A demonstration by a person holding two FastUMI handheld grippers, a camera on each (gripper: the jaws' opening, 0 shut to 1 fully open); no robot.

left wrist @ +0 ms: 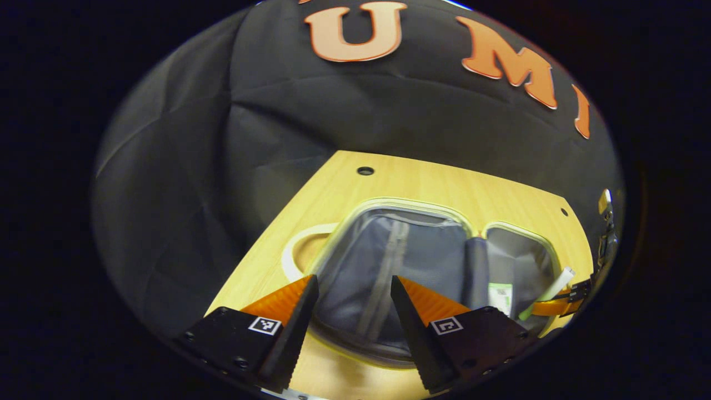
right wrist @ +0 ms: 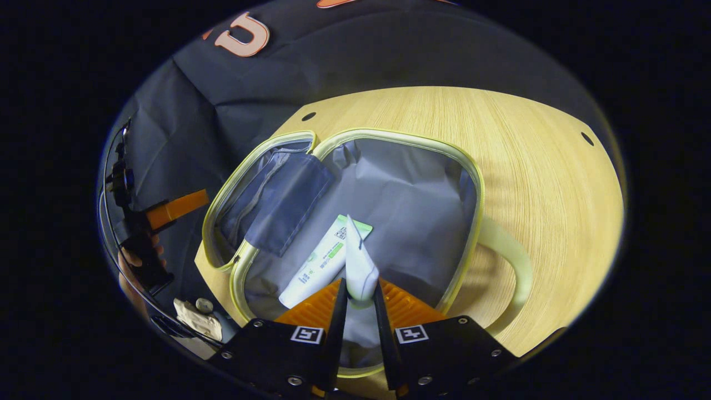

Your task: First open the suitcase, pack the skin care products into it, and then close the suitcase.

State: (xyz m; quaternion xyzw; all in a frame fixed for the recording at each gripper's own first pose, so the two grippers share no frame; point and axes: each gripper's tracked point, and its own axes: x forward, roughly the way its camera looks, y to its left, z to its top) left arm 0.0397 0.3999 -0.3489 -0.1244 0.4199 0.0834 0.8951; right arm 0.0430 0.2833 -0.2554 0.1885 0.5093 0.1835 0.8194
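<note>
nearest the lens in the right gripper view, the right gripper (right wrist: 360,303) has its jaws pinching a white tube (right wrist: 360,266) near the cap end, crimped end tilted up and away, held over the open suitcase (right wrist: 389,189). just to the left of it, a second white tube with green print (right wrist: 319,261) lies flat on the grey lining of the main compartment. further left, the lid half of the suitcase rests on the desk (right wrist: 550,183), with a dark fabric flap (right wrist: 289,208) folded across the hinge line. at the far left edge, the left gripper (right wrist: 141,222) and the hand holding it are seen side-on.

in the left gripper view, the left gripper (left wrist: 353,303) hovers above the lid half with jaws spread and nothing between them. to the right, the far compartment holds the printed tube, and the right gripper enters from the edge with the white tube.

handling judgement: the tubes are light, soft-walled and smooth. grip across the firm shoulder near the cap; squeezing mid-body may deform the tube or let it slip. the suitcase is soft-sided with a pale yellow-green zipper rim and a curved handle (right wrist: 514,261); it will flex, so for closing, fold the lid by its rim and steady the base.
</note>
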